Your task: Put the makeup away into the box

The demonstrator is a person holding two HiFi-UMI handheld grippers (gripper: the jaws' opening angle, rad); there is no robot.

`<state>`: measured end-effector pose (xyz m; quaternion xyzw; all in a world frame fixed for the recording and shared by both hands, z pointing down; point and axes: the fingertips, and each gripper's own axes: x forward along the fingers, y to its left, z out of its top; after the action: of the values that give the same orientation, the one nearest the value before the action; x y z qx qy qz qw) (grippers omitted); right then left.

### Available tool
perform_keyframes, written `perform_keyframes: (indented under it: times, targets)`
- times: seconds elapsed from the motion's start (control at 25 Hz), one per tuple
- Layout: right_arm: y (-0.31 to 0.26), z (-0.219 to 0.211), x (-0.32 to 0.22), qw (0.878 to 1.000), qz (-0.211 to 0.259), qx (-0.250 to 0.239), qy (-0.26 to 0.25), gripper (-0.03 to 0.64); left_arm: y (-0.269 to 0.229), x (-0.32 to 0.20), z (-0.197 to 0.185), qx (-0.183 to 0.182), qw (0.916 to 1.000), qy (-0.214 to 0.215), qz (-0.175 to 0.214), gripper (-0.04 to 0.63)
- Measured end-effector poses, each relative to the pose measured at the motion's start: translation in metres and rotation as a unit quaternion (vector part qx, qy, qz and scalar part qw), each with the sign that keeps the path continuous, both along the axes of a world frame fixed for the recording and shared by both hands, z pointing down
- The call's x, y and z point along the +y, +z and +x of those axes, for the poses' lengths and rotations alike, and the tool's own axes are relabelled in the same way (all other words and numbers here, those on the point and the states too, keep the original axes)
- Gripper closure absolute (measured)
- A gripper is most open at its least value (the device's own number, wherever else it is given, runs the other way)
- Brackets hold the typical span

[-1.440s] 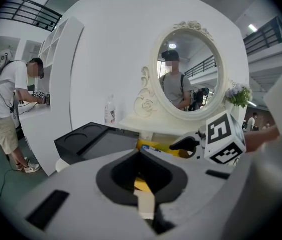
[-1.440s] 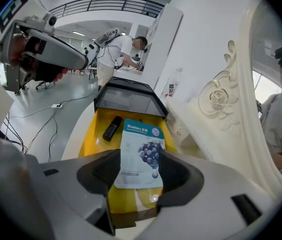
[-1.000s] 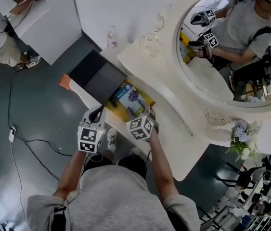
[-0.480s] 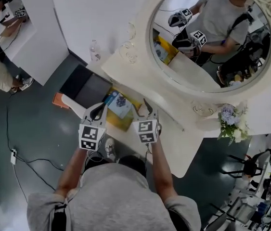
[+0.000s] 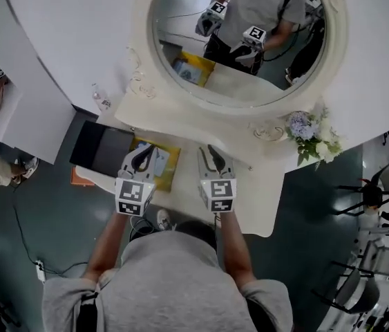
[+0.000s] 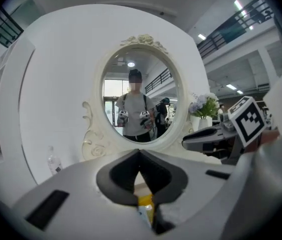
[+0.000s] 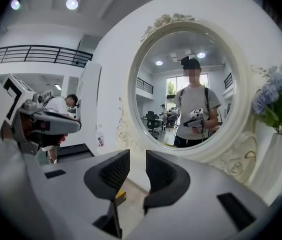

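An open yellow box (image 5: 162, 171) sits at the left end of the cream vanity table (image 5: 256, 192), and what lies in it is mostly hidden. My left gripper (image 5: 143, 155) hangs over the box's left part. Its jaws meet at the tips with nothing in them (image 6: 139, 155), and a strip of yellow box (image 6: 145, 201) shows below them. My right gripper (image 5: 212, 152) is over bare tabletop to the right of the box. Its jaws (image 7: 137, 156) have just been closing and stand a narrow gap apart, with nothing between them.
A dark flat panel (image 5: 101, 147) lies left of the box, beside an orange thing (image 5: 78, 178). The oval mirror (image 5: 239, 40) rises behind the table. A flower vase (image 5: 311, 135) stands at the right and a plastic bottle (image 5: 100, 99) at the back left.
Both grippers have lifted up away from the box and now point toward the mirror. The right jaws have narrowed. The head view has swung up onto the mirror.
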<state>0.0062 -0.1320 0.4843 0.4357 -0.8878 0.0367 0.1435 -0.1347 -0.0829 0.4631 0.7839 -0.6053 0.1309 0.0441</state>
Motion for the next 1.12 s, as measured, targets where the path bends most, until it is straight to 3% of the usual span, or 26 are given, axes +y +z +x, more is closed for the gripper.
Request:
perform_keyframes:
  times: [0.48,1.12]
  targets:
    - [-0.004,0.084,0.018,0.994,0.02,-0.029,0.104,0.58,0.002,-0.016,0.075,-0.002,0.9956,0.093,-0.001,0.595]
    - [-0.001,0.088,0.017,0.994,0.021,-0.024,0.102,0.584,0.005,-0.018,0.083,-0.007,0.995,0.099,-0.007,0.595]
